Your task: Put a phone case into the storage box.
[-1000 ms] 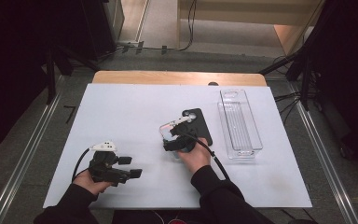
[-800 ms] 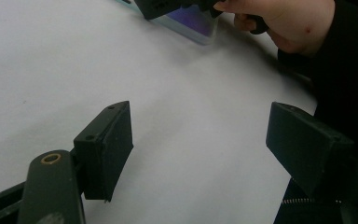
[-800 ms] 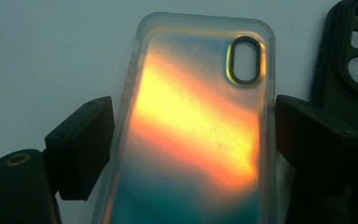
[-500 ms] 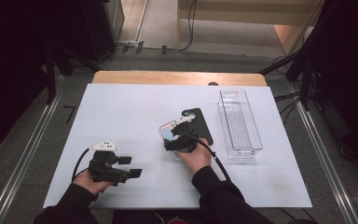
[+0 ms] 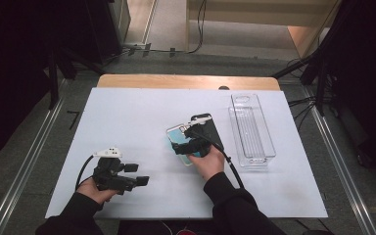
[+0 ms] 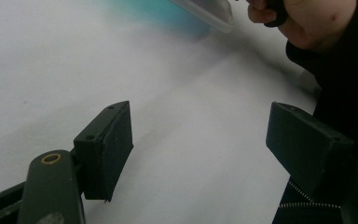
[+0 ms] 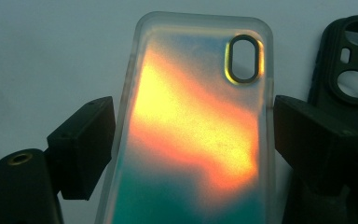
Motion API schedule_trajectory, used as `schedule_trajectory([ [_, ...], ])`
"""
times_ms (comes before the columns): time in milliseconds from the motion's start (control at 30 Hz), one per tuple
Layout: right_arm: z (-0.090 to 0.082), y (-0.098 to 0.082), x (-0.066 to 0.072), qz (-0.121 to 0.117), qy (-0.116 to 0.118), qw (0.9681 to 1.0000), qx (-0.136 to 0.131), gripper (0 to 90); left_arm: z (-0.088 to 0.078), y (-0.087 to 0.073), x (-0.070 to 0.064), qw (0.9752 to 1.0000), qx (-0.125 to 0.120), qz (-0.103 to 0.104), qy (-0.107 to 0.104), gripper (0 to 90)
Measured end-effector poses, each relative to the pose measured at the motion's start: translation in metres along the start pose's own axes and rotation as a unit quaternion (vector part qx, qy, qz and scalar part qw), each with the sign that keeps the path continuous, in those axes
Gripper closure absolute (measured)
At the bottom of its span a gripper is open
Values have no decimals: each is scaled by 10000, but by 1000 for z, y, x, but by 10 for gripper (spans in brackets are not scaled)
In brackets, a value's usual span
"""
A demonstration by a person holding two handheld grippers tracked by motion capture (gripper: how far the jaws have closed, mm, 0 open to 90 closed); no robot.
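Now, from the high view, the clear bin (image 5: 252, 132) at the table's right edge is the landmark: a long, hard, see-through plastic tray with rounded corners. Just to its left lies a black phone case (image 5: 209, 128), matte and rubbery, and left of that, touching or nearly so, the iridescent phone case (image 5: 180, 143), which the right gripper (image 5: 185, 146) straddles. The left gripper (image 5: 136, 175) sits well to the left of the bin, low over the white table (image 5: 127, 112), away from both cases.

Through the left gripper view, the jaws stand spread wide with only smooth white tabletop between them; the glossy case's corner (image 6: 205, 10) and the right hand (image 6: 307, 21) show farther off.

Up close in the right gripper view, the iridescent case (image 7: 196, 130) lies between the jaws, which have just been closing. The pads sit at its long edges, the right one touching, the left one at the rim, so it looks pinched across its width. Its back is slick and shifts from teal to orange, with a soft translucent rim and an oval camera cutout. The black case (image 7: 349, 65), with round lens holes, lies just beside it.

To do the step well, I would keep the squeeze gentle and square on the rims, since a flexible shell may bow or pop free, then lift it level toward the bin
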State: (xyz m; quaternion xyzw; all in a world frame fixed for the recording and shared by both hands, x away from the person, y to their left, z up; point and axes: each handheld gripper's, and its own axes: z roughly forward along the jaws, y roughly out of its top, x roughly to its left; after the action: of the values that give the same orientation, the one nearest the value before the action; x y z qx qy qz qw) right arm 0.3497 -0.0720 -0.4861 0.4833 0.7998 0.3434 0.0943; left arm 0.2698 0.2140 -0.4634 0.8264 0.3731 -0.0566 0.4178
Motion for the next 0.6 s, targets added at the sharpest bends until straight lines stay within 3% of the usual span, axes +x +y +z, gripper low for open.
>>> schedule_trajectory([
  [67,-6,1,0,23,58,10000,-30,143,-1,1,0,10000,-32,-23,9,234],
  [167,-17,3,0,-35,182,9998,-46,143,-2,3,1,9997,-93,-218,-37,234],
  [467,-51,3,-1,-50,544,9984,-171,142,-1,11,-9,9996,-178,-217,-101,233],
  [600,-60,0,-4,-31,572,9981,-237,142,0,16,-12,9994,-196,-263,-143,232],
])
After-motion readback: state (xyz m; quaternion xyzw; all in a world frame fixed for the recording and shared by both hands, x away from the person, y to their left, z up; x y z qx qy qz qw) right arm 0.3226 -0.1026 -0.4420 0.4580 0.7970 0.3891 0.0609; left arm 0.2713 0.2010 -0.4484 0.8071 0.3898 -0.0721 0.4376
